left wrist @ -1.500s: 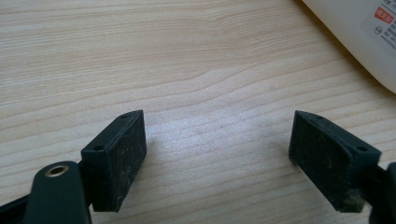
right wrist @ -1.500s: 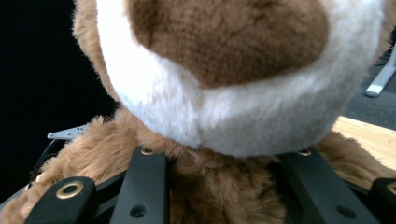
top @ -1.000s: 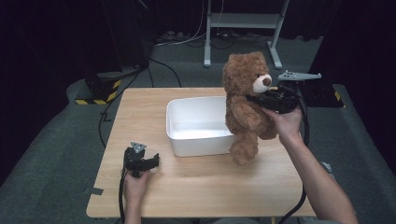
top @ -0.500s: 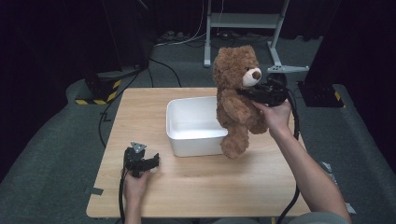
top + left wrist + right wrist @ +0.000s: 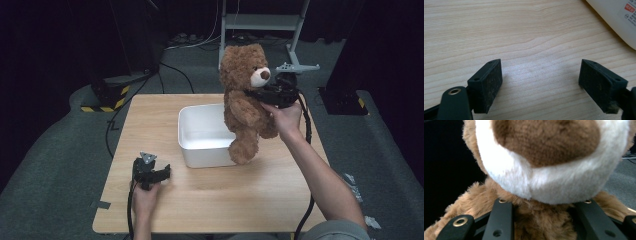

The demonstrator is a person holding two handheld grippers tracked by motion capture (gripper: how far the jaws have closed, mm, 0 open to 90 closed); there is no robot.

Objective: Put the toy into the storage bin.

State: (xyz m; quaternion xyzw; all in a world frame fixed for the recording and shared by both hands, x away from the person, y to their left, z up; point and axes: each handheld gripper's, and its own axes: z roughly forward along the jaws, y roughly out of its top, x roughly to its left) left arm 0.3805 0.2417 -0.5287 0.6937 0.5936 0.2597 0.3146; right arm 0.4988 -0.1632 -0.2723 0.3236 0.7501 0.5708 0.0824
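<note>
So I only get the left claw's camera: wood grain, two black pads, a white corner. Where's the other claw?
Observer: The right claw is lifted above the table, shut on a brown teddy bear just under its chin.
Operator: And that white corner?
Observer: It's a white rectangular tub in the middle of the table, with nothing in it.
Operator: Is the bear inside it?
Observer: Not yet. It hangs at the tub's right end, one foot dangling in front of the tub's right wall.
Operator: And my claw?
Observer: The left claw rests open on the table, near the tub's front left corner.
</note>
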